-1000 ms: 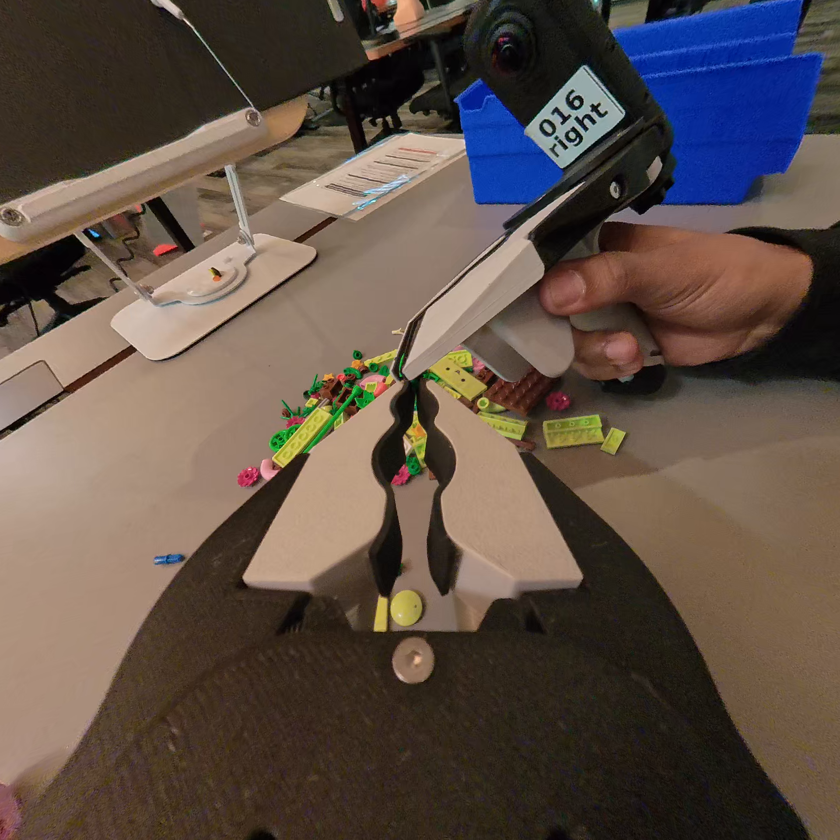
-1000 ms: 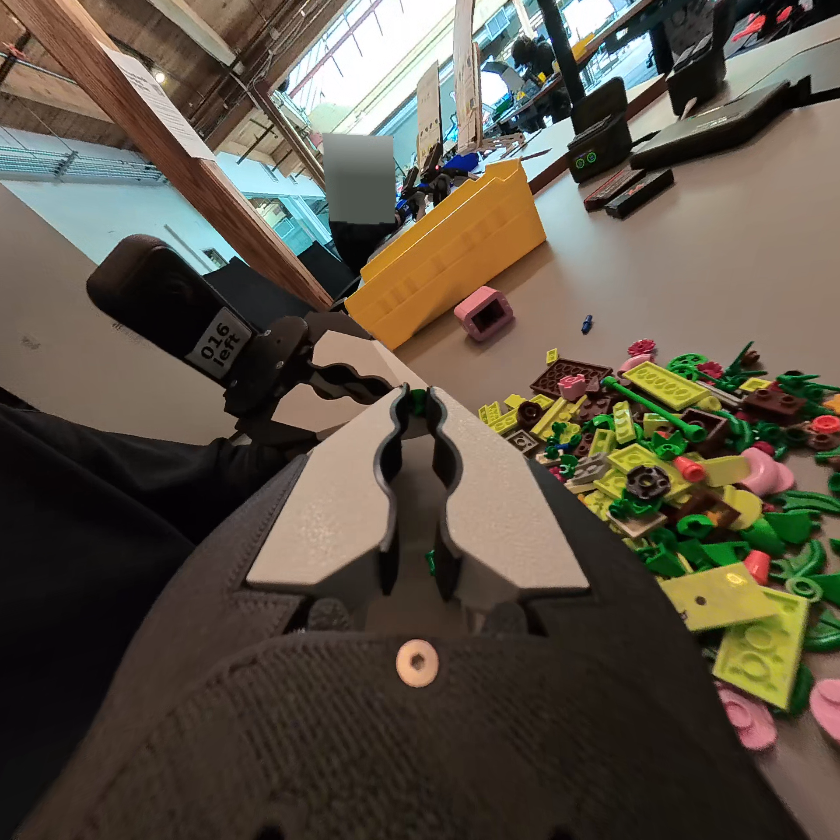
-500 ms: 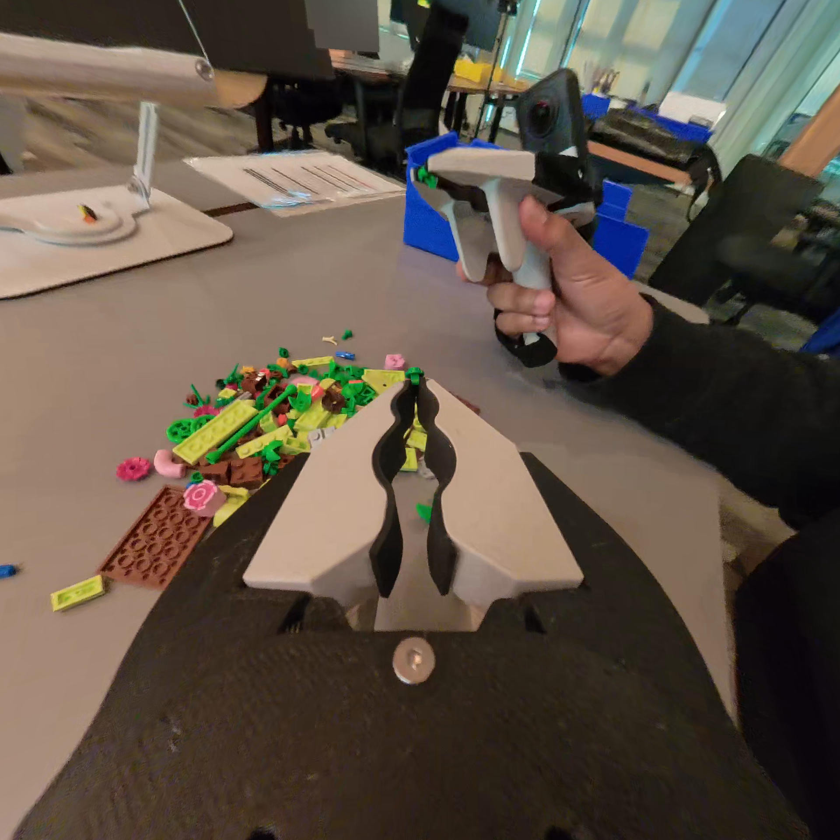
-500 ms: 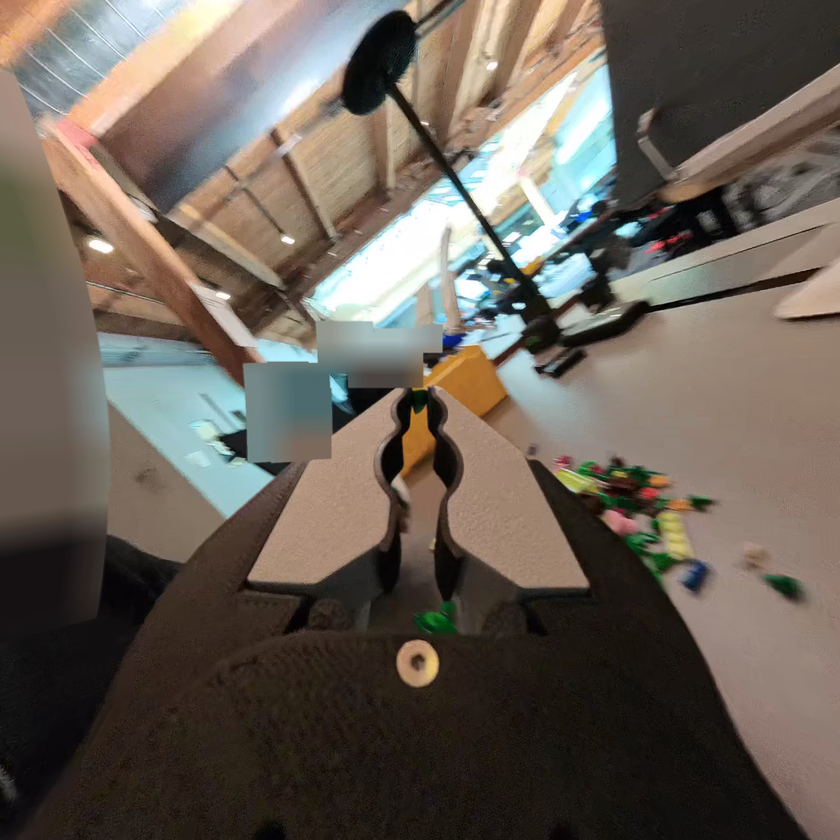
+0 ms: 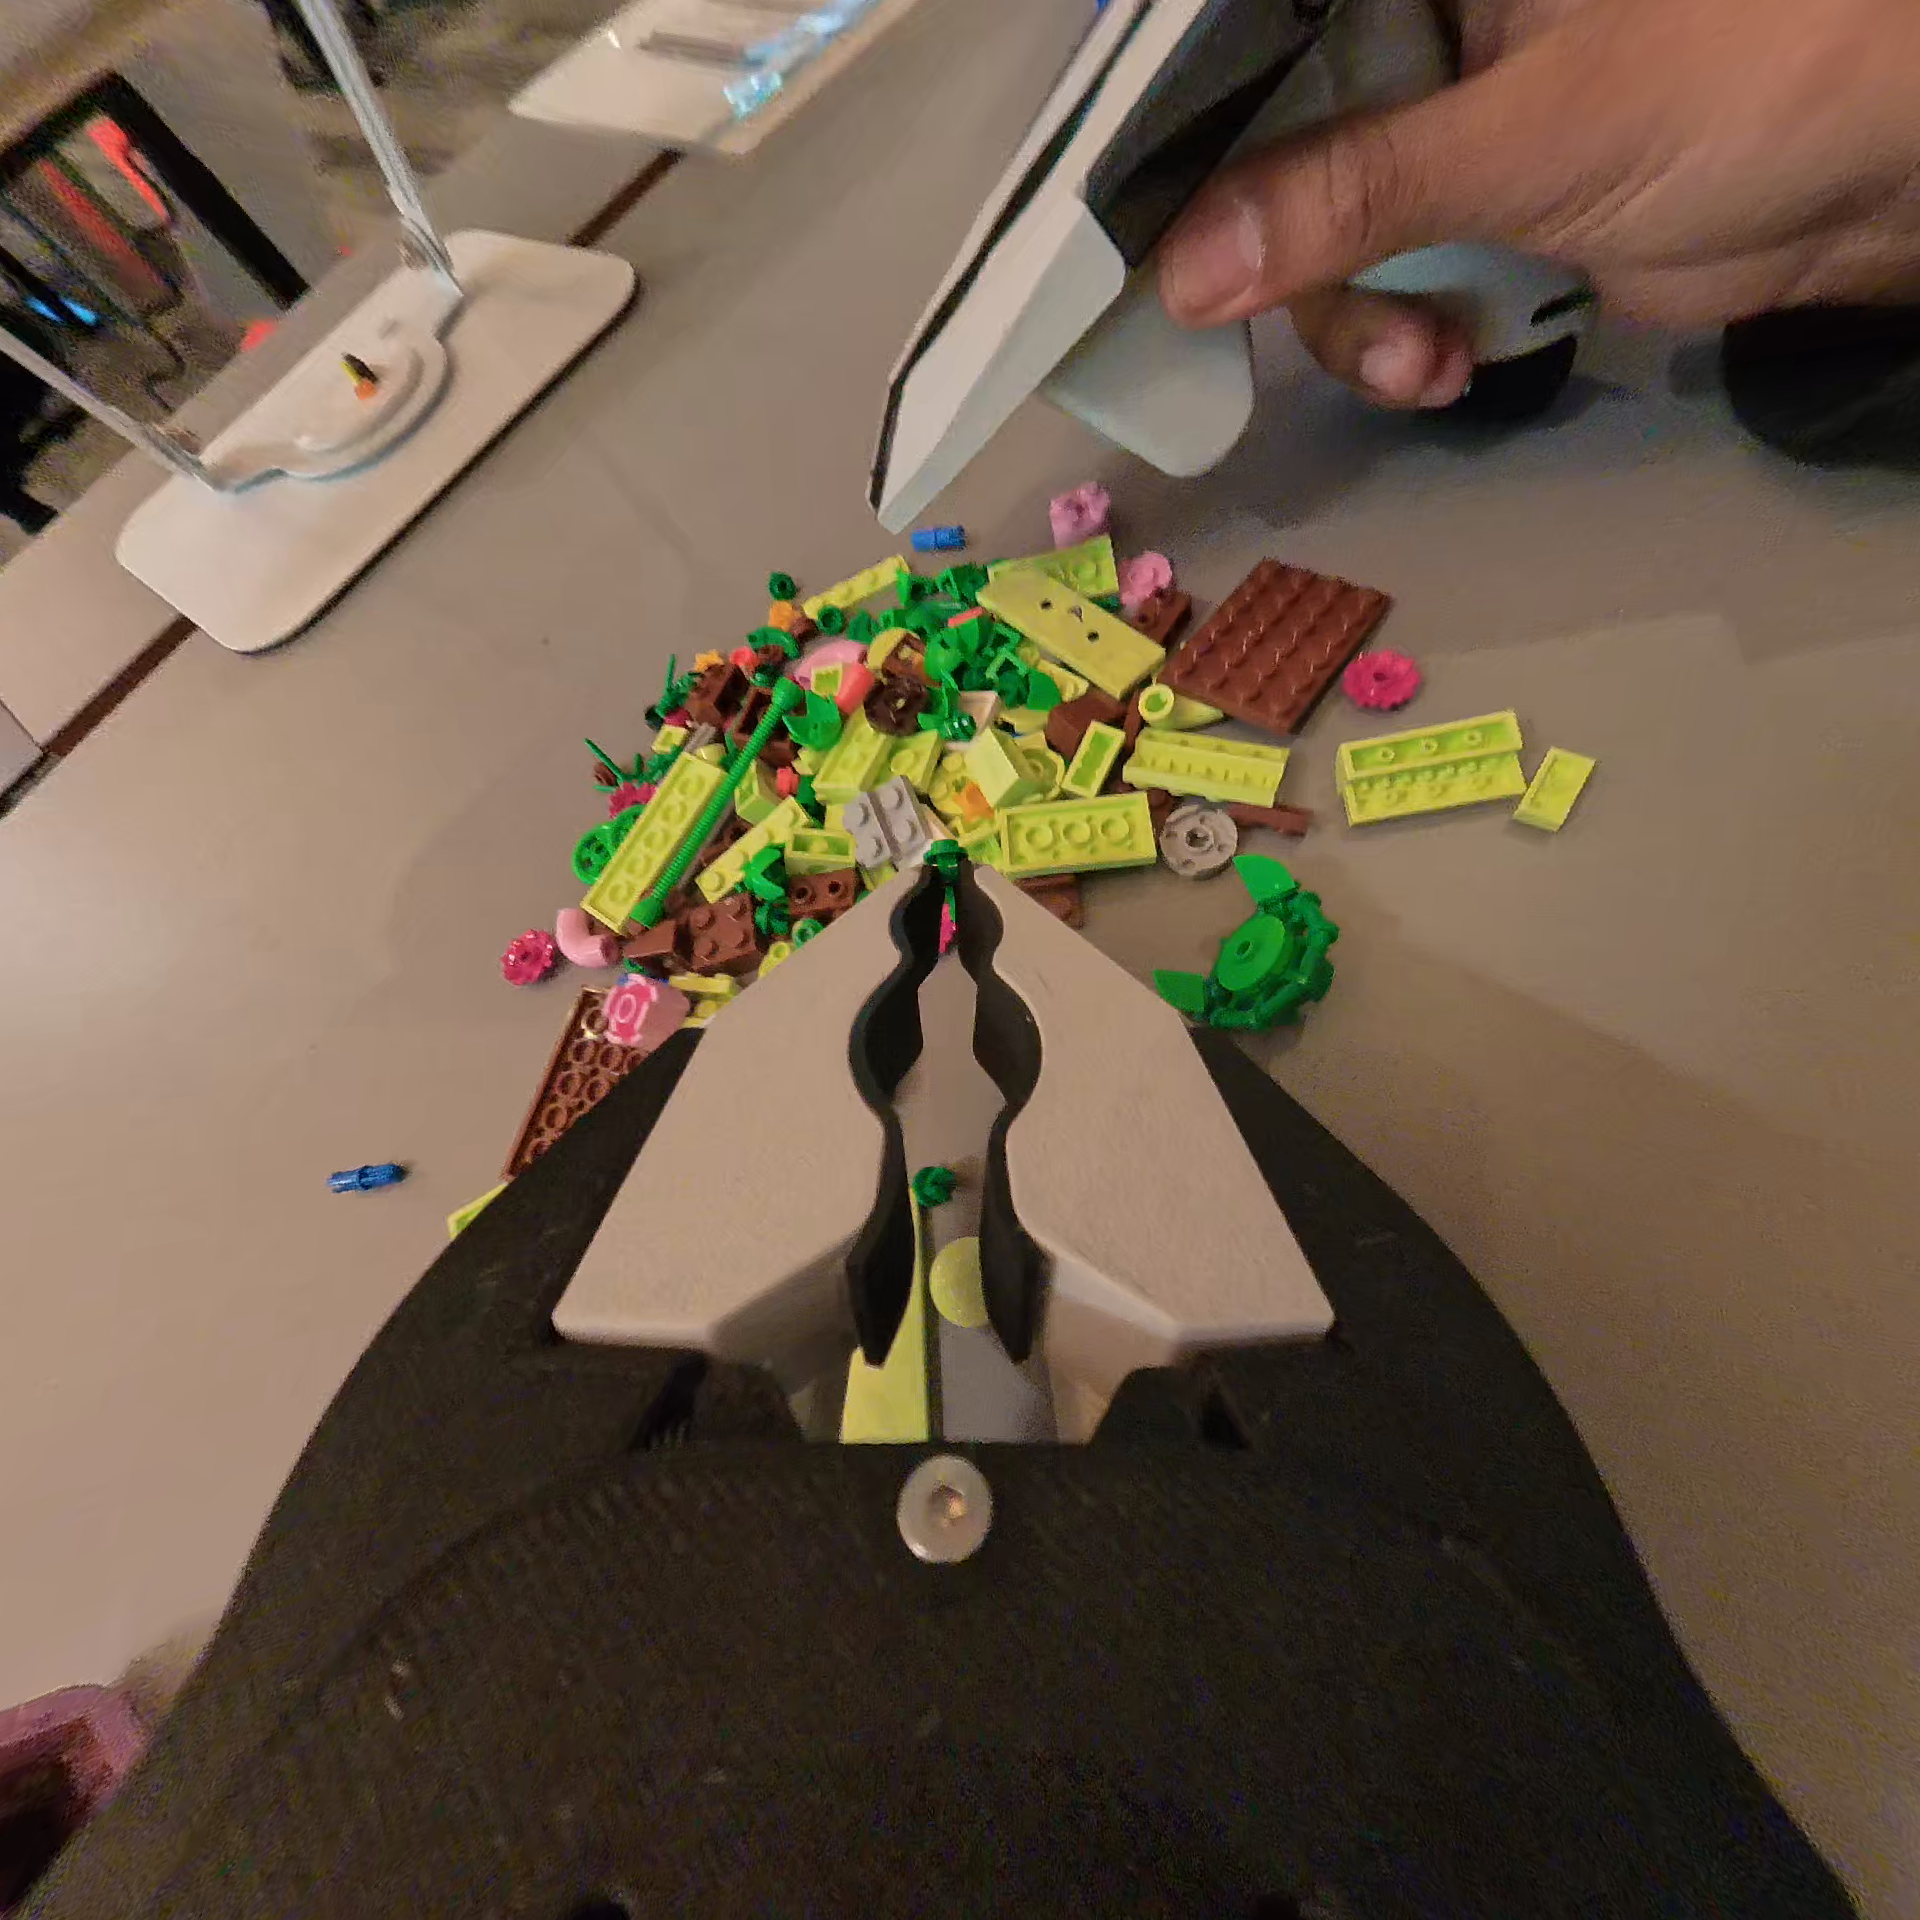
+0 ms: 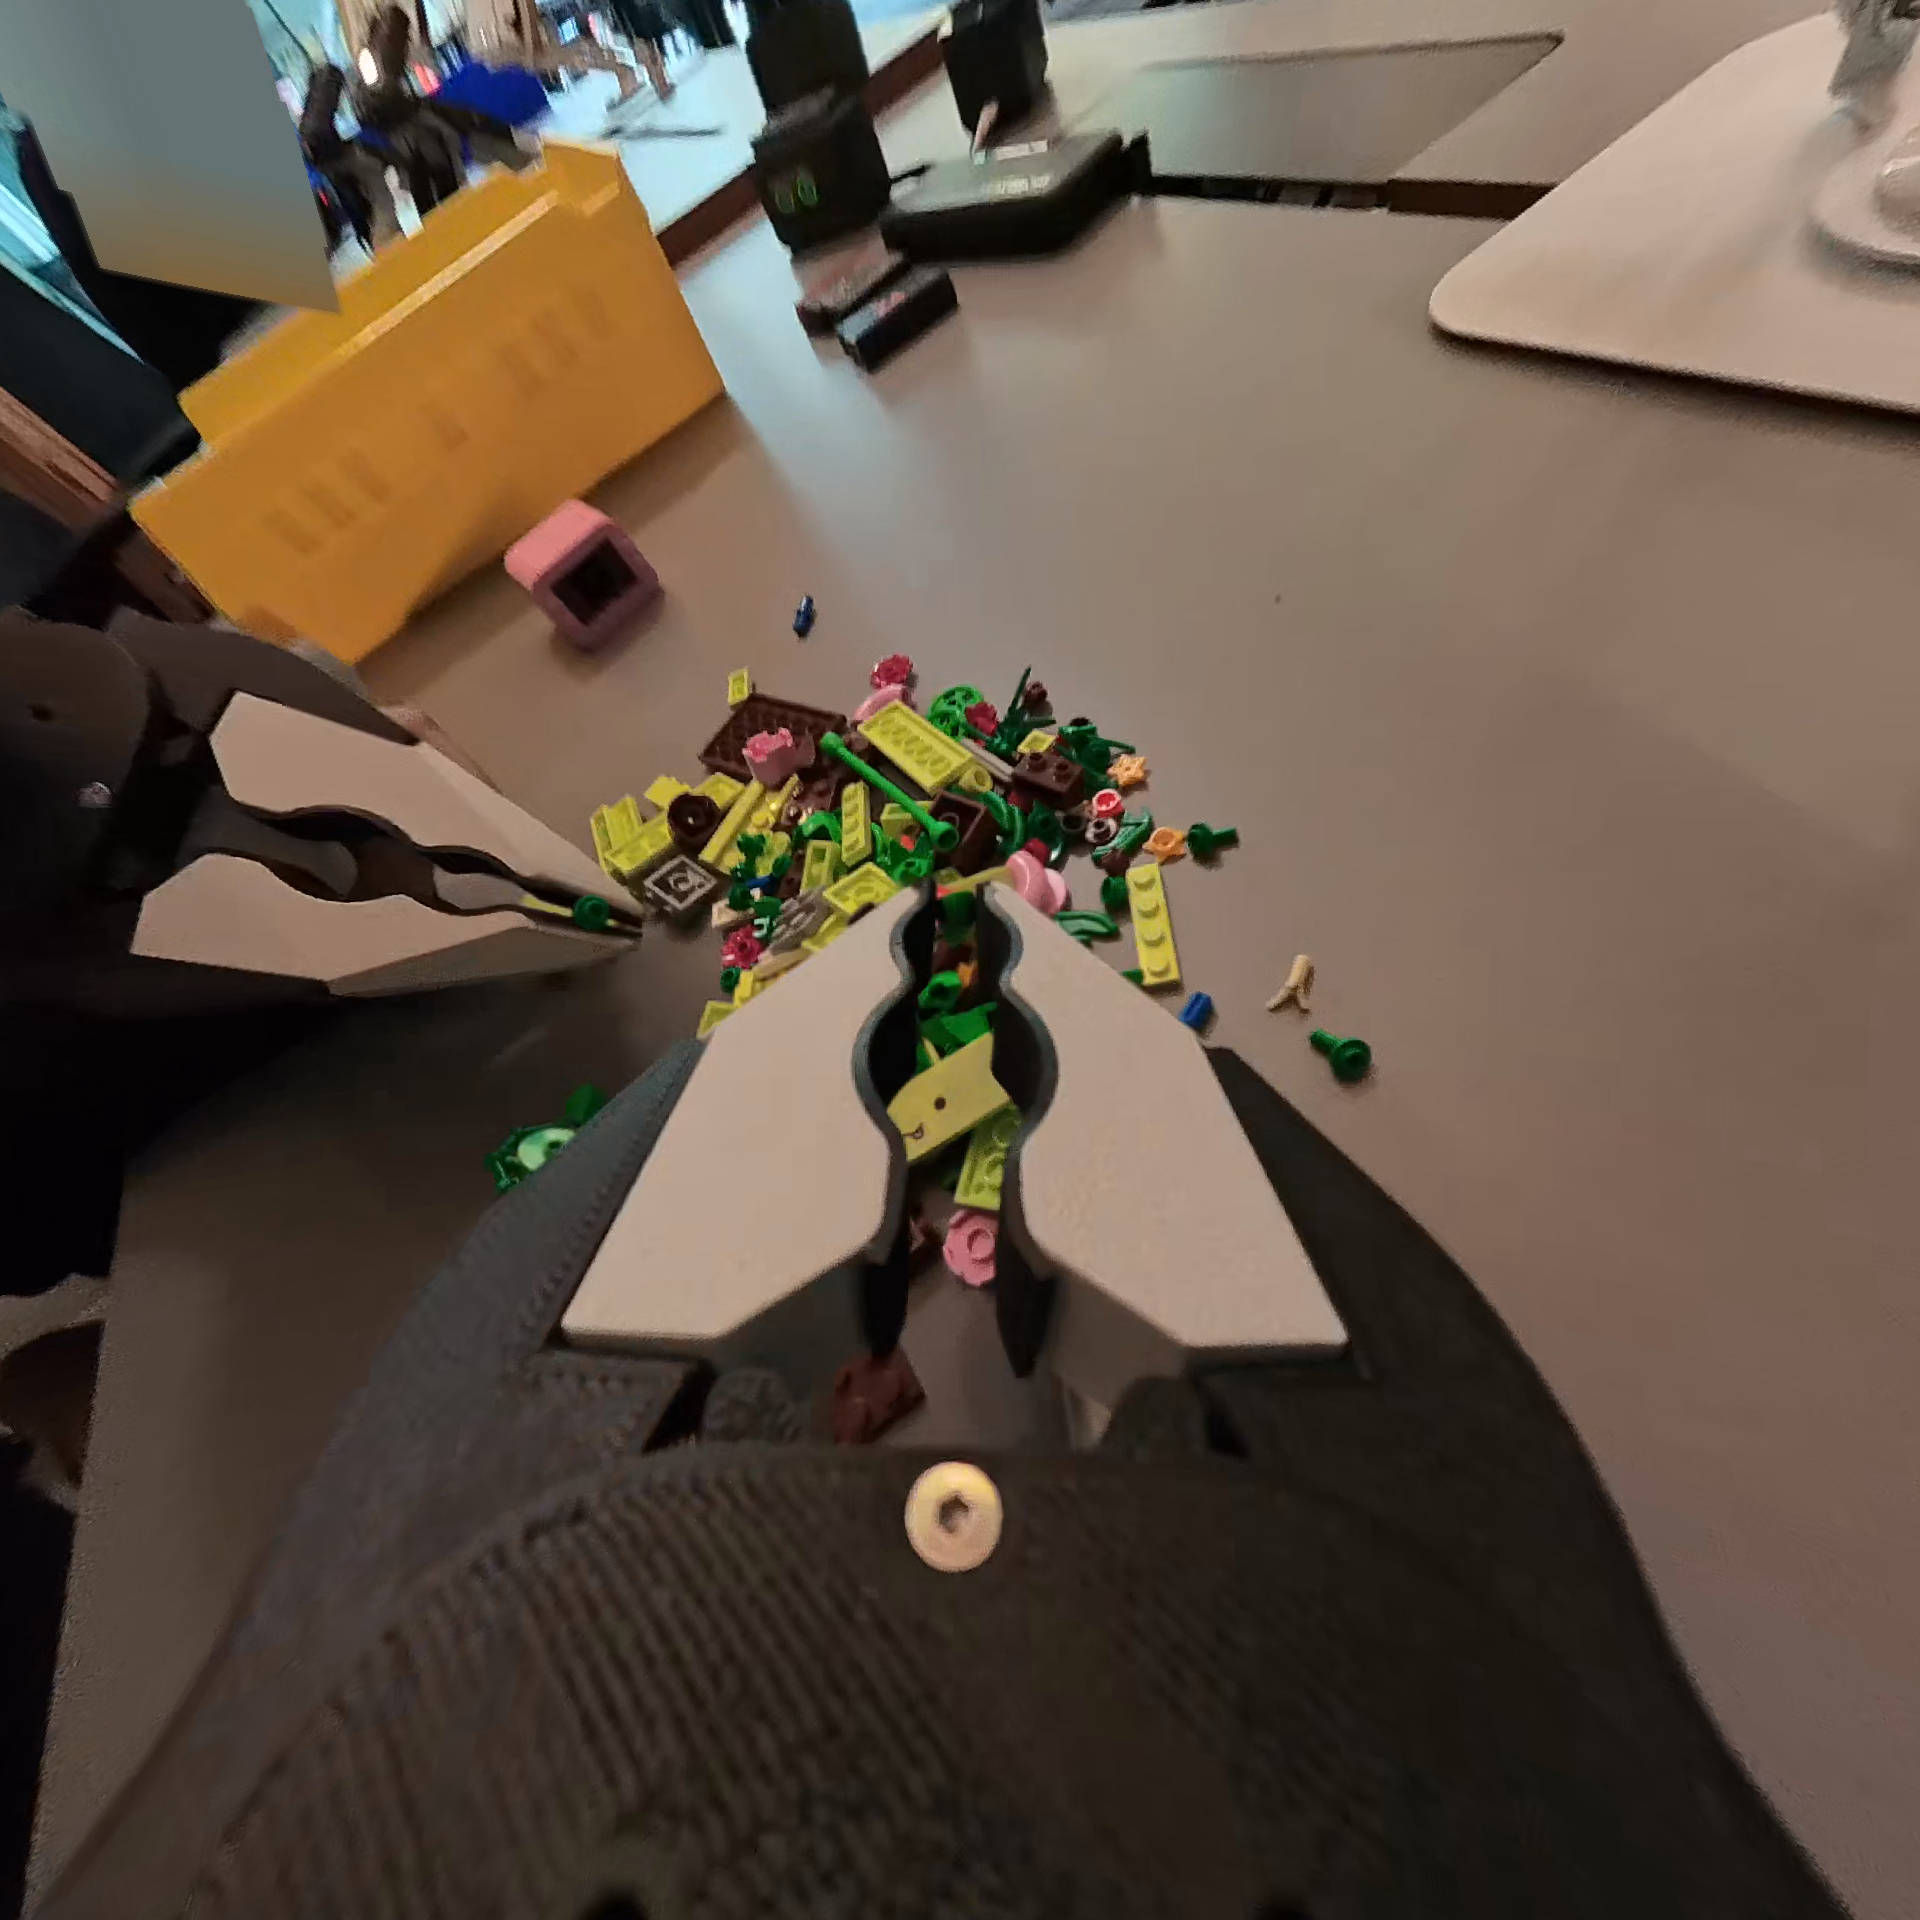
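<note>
Bricks are seen first in the left wrist view: a loose heap of lime, brown, green and pink plastic building bricks (image 5: pixel 935 748) spread on the grey tabletop (image 5: pixel 312 935). The left gripper (image 5: pixel 943 878) is held just above the near edge of the heap, its tips pinched together on a tiny dark green plastic stud piece (image 5: pixel 943 856). That piece is judged featherlight, rigid and slick. It is caught only at the very tips, so it could easily be twisted or flicked out. Across the heap, the right gripper (image 5: pixel 883 509) is angled down by a hand (image 5: pixel 1558 156), with its tip near a small blue pin. A flat brown studded plate (image 5: pixel 1273 655) lies at the heap's far right, and a white lamp base (image 5: pixel 395 416) is parked well off to the left. Bare table is left on both sides.

Over to the right wrist view. The right gripper (image 6: pixel 954 902) is poised over the heap (image 6: pixel 883 810) with only a narrow slit between its tips. No piece can be made out in that slit, and whether anything is gripped cannot be told. At the left, the left gripper (image 6: pixel 623 925) is shown side-on, with the green stud piece (image 6: pixel 592 912) nipped at its point. A yellow plastic bin (image 6: pixel 436 416) and a pink hollow cube (image 6: pixel 584 574) stand beyond, well clear. Wide open tabletop (image 6: pixel 1455 727) is offered to the right.
</note>
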{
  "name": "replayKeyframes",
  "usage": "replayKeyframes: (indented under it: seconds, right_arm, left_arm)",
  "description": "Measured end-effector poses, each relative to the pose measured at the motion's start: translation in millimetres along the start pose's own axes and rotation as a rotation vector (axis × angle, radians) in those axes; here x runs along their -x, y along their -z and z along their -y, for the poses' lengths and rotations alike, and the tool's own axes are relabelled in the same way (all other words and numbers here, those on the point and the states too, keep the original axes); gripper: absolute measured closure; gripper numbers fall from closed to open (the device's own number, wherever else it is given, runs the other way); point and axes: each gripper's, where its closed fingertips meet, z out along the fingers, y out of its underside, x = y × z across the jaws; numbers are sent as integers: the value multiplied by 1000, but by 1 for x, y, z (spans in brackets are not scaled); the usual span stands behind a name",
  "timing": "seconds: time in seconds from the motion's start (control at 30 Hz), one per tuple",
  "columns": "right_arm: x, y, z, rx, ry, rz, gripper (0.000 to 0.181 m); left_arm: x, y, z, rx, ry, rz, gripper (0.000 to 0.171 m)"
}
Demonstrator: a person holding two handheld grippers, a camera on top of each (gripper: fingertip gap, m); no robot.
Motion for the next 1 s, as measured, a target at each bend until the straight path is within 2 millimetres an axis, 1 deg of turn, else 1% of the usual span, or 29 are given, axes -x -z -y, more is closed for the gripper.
replayKeyframes:
  seconds: [0.1,0.23,0.3,0.37,0.47,0.5,0.57,0.67,0.73,0.87,0.93,1.0]
  right_arm:
    - [2,-6,-8,56,58,-33,177]
    - [3,-12,-16,118,116,-69,174]
    - [2,-13,-17,120,129,-81,170]
    - [2,-10,-13,91,124,-84,166]
    - [2,-1,0,2,77,-54,161]
    - [1,3,4,-31,58,-41,159]
    - [-2,10,10,-75,38,-37,157]
    - [-6,16,16,-108,45,-50,158]
    - [-3,18,19,-121,75,-55,159]
    - [4,22,27,-134,222,-103,161]
    - [12,30,38,-193,331,-133,160]
    - [19,43,50,-286,425,-175,160]
  left_arm:
    - [-3,-6,-10,64,14,-23,170]
    - [-1,-6,-10,64,22,-20,171]
    - [0,-7,-12,73,21,-11,170]
    - [1,-7,-11,73,23,-8,169]
    - [4,-6,-9,55,50,-3,160]
    - [6,-5,-8,42,66,-4,156]
    - [13,-1,-3,-6,101,6,153]
    - [32,13,10,-139,159,54,153]
    - [49,24,18,-219,214,86,153]
    - [75,52,34,-399,344,147,152]
    - [79,65,46,-456,379,177,152]
    - [76,81,56,-472,389,227,152]
